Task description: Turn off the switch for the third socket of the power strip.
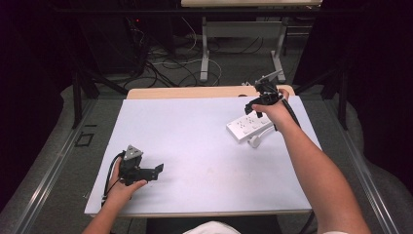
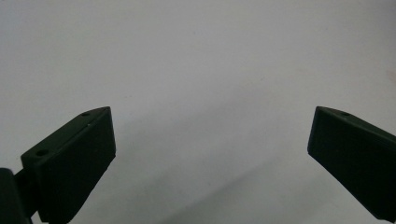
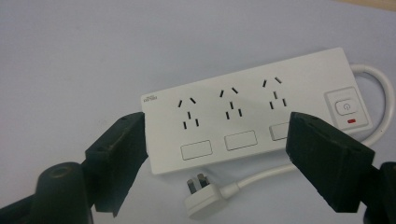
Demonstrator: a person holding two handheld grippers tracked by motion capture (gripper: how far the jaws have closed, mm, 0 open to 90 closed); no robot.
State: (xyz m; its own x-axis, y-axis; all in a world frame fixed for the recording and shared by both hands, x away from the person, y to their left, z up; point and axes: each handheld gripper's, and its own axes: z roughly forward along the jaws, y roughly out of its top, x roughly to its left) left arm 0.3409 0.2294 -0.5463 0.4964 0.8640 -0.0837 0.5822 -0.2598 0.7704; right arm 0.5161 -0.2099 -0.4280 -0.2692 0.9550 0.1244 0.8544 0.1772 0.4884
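My right gripper (image 3: 215, 140) hovers wide open over the power strip (image 3: 247, 112) at the table's (image 1: 195, 141) 2 o'clock; plug (image 3: 203, 198) beside it. Left gripper (image 2: 210, 140) at 8 o'clock, wide open, empty.

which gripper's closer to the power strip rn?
Right. The right gripper hovers over the power strip, jaws open. The left gripper is far across the table at the near-left edge, also open.
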